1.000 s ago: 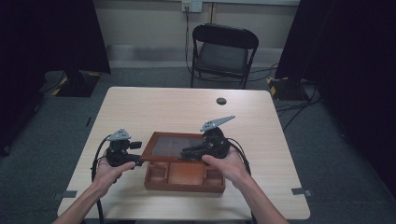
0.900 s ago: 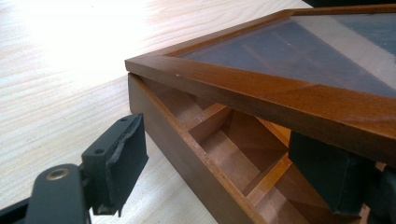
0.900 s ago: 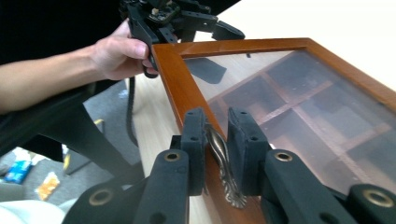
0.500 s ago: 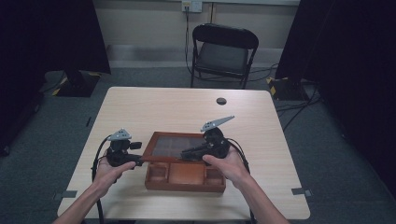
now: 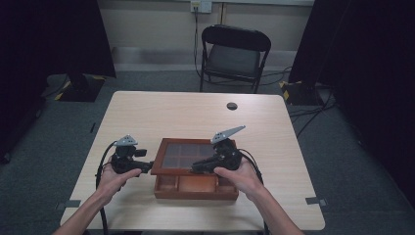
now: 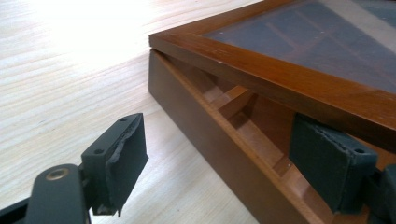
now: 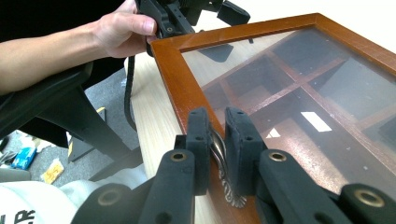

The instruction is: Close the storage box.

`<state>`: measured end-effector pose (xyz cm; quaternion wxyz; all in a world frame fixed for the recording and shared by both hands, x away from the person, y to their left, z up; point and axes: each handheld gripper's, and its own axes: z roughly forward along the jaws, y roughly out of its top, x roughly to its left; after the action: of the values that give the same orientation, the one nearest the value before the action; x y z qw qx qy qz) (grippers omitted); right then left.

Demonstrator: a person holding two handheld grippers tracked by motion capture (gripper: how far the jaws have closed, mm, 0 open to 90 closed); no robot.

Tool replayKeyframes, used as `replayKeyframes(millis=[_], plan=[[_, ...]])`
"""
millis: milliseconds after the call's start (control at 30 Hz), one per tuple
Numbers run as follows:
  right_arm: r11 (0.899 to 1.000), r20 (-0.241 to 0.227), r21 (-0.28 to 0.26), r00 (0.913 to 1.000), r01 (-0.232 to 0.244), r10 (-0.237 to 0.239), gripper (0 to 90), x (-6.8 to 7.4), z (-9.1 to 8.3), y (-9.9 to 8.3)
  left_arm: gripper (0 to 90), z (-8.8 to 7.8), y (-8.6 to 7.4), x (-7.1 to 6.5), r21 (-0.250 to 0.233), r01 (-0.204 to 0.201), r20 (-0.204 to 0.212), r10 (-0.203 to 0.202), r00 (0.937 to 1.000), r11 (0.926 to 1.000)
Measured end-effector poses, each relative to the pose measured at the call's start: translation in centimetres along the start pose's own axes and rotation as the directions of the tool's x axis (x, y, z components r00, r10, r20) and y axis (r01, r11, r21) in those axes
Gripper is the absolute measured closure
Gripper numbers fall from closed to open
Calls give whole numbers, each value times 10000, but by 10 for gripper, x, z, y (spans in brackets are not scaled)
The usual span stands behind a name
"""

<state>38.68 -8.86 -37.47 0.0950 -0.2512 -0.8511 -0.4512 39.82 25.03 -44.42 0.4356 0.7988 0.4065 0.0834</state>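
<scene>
A brown wooden box with several compartments sits near the table's front edge. Its glass-paned lid is lifted at the front, leaving a gap above the box wall. My right gripper is shut on the small metal handle at the front of the lid frame. My left gripper is open at the box's left side. One pad is outside the wall and the other pad is inside, under the raised lid.
The pale wooden table has a small black round object near its far edge. A black folding chair stands behind the table. The person's hand holds the left gripper beside the lid's corner.
</scene>
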Motion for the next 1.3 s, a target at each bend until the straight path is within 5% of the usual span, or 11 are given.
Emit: replayKeyframes(millis=[333,500,1300], plan=[[9988,164,481,9998,107,-115,808,1,6,-10,194,-4,-2,16,-10,315,-394,-315,9987,9995],[9997,283,240,9996,86,-93,809,2,8,-12,196,-8,-3,21,-157,484,-532,-491,9974,9987],[9924,537,1229,9985,30,-97,816,-4,33,-34,196,-10,-2,20,-175,424,-457,-432,9980,9989]])
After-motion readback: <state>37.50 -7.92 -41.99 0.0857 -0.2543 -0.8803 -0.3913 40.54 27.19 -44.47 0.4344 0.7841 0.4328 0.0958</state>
